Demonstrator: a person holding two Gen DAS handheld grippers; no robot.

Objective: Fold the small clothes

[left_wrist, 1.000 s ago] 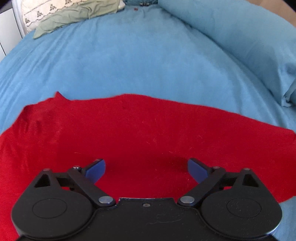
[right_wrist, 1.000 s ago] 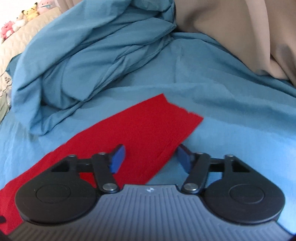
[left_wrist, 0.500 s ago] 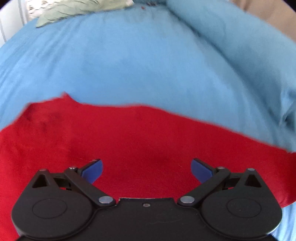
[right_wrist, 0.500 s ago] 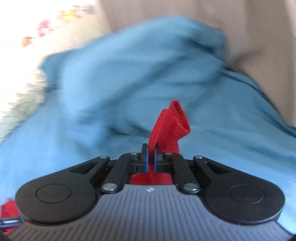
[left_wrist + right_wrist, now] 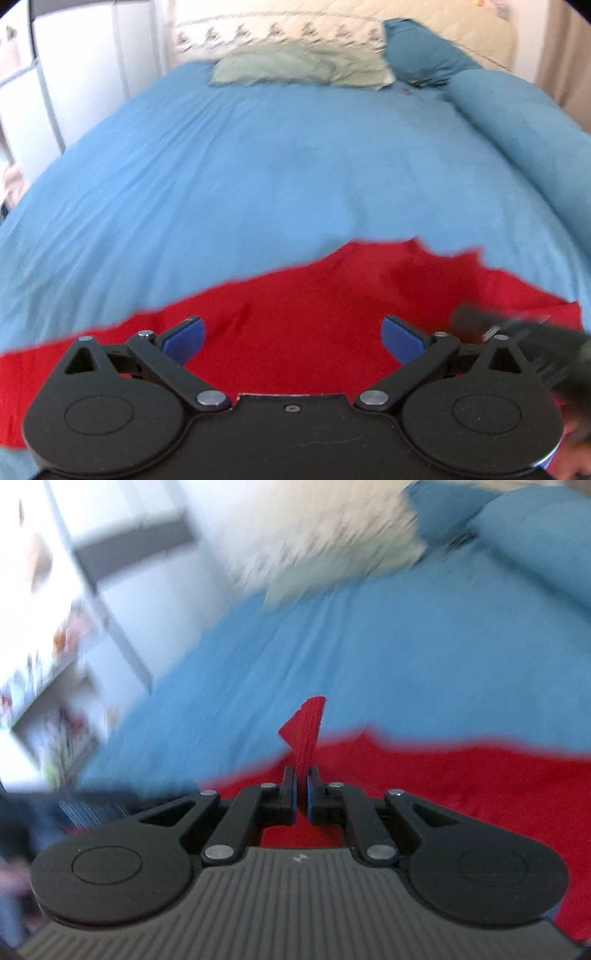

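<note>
On the near part of the bed, the red garment lies spread, one end pinched and raised by the right gripper, whose tongs are closed narrow on a strip of cloth. The left gripper hangs over the garment with tongs wide, holding nothing. The pinch looks thin, so a quick swing could likely pull the strip free, or drag the whole garment askew. Blue sheet runs open toward the pillow; a rolled duvet crowds the right edge.
</note>
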